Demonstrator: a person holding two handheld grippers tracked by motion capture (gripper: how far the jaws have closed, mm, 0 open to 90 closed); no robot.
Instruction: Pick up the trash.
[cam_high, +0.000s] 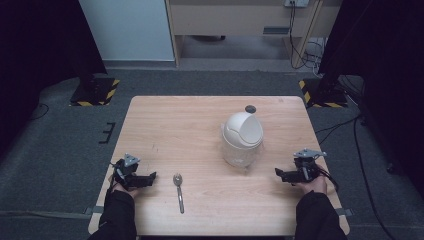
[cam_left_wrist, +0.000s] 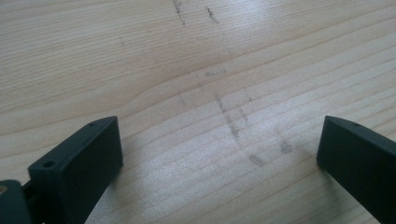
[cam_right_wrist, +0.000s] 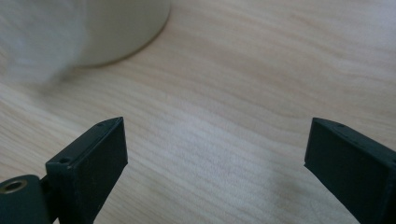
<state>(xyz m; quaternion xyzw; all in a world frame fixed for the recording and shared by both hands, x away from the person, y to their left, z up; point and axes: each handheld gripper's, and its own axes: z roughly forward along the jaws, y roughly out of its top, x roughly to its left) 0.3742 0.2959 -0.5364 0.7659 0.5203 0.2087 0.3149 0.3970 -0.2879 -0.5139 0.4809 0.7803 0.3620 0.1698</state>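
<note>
Beside the spoon (cam_high: 178, 192), left gripper (cam_high: 150, 176) nearer, jaws spread, empty.
Spoon's handle points toward the person; right gripper (cam_high: 280, 173) spread, past the bin (cam_high: 241, 138).

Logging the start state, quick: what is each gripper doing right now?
Left gripper: open, holding nothing, over bare table.
Right gripper: open, holding nothing, near the white bin.

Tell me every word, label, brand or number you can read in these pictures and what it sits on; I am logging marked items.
No readable text anywhere.
White swing-lid bin: no label or brand to be seen.
Metal spoon: too small to tell whether it bears a stamp.
Wooden table: only grain and dark scuff marks, no writing.
Yellow-and-black hazard stripes on the stand bases: a pattern, not text.
</note>
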